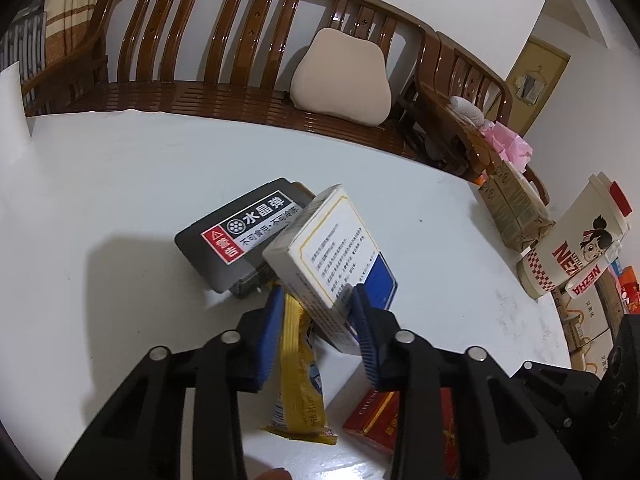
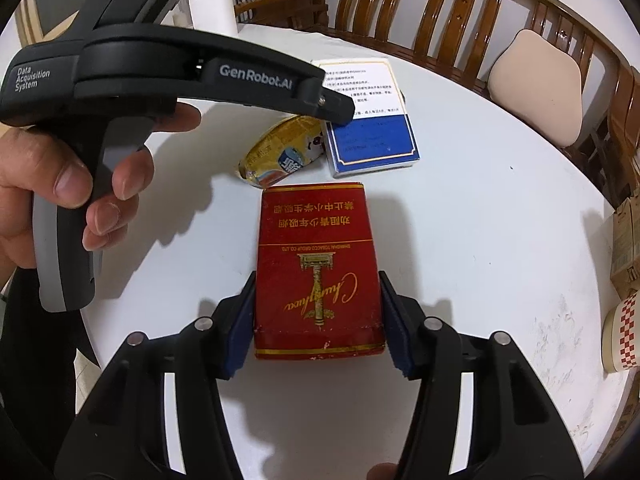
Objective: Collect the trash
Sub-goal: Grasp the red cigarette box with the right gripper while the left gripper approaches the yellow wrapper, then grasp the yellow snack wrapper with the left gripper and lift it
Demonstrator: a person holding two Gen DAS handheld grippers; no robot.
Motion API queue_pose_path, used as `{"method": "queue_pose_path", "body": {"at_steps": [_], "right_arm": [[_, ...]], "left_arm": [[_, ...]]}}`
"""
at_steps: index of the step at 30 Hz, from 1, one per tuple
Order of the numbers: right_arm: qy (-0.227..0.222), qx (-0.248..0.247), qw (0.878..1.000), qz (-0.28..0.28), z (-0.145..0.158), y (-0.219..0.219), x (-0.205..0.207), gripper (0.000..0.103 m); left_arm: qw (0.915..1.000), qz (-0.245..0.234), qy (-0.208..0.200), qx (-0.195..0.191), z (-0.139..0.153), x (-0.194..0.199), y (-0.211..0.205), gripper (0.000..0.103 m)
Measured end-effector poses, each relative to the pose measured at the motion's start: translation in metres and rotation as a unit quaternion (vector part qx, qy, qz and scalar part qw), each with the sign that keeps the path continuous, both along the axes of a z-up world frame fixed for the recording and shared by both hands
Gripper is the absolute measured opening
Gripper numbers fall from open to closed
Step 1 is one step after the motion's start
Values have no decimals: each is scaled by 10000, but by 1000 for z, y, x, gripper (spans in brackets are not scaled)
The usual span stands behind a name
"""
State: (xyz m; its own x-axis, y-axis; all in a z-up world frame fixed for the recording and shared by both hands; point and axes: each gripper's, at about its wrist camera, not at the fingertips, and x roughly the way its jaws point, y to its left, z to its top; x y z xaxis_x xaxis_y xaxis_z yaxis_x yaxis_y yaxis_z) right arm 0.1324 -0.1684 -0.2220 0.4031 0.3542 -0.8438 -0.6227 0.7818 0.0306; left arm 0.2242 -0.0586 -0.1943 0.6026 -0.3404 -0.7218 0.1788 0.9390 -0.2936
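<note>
My left gripper [image 1: 316, 300] is over a pile of trash on the white table [image 1: 120, 184]. A white and blue box [image 1: 336, 252] leans tilted against its right finger, and a yellow wrapper [image 1: 298, 364] lies between the fingers; the jaws stand apart. A black box [image 1: 236, 236] lies just beyond. My right gripper [image 2: 318, 280] has both pads against the sides of a red cigarette pack [image 2: 318, 272] lying flat on the table [image 2: 480, 208]. The white and blue box [image 2: 368, 120] and yellow wrapper [image 2: 280, 152] lie beyond it. The red pack also shows in the left wrist view [image 1: 380, 424].
A wooden bench [image 1: 240, 60] with a beige cushion [image 1: 340, 80] runs behind the table. A paper cup [image 1: 576, 236] and cardboard cartons [image 1: 512, 204] stand at the table's right edge. The left gripper's body and the holding hand [image 2: 80, 184] fill the left of the right wrist view.
</note>
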Motion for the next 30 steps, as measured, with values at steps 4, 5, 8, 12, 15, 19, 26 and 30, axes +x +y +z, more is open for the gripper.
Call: {"method": "queue_pose_path", "body": {"at_steps": [4, 5, 8, 12, 15, 19, 26, 30], "right_arm": [[14, -10, 10000, -17, 0, 0, 1, 54], [19, -5, 10000, -37, 1, 0, 1, 54], [28, 38, 10000, -70, 0, -1, 4, 54], [53, 117, 9998, -128, 1, -5, 8, 54], [64, 163, 9997, -157, 0, -7, 16, 54], [75, 144, 9997, -155, 0, -6, 19, 54], [62, 146, 9997, -180, -1, -7, 23, 54], [68, 119, 9997, -200, -1, -5, 23, 54]], "left_arm": [[9999, 2, -98, 37, 4, -1, -1, 28], [9999, -5, -119, 22, 5, 0, -1, 26], [9998, -66, -178, 50, 8, 0, -4, 23], [9995, -45, -292, 59, 12, -1, -5, 0], [9994, -91, -322, 54, 14, 0, -7, 0], [9997, -74, -149, 159, 8, 2, -7, 1], [9996, 47, -24, 294, 8, -10, 0, 49], [9991, 178, -43, 394, 11, -14, 1, 52]]}}
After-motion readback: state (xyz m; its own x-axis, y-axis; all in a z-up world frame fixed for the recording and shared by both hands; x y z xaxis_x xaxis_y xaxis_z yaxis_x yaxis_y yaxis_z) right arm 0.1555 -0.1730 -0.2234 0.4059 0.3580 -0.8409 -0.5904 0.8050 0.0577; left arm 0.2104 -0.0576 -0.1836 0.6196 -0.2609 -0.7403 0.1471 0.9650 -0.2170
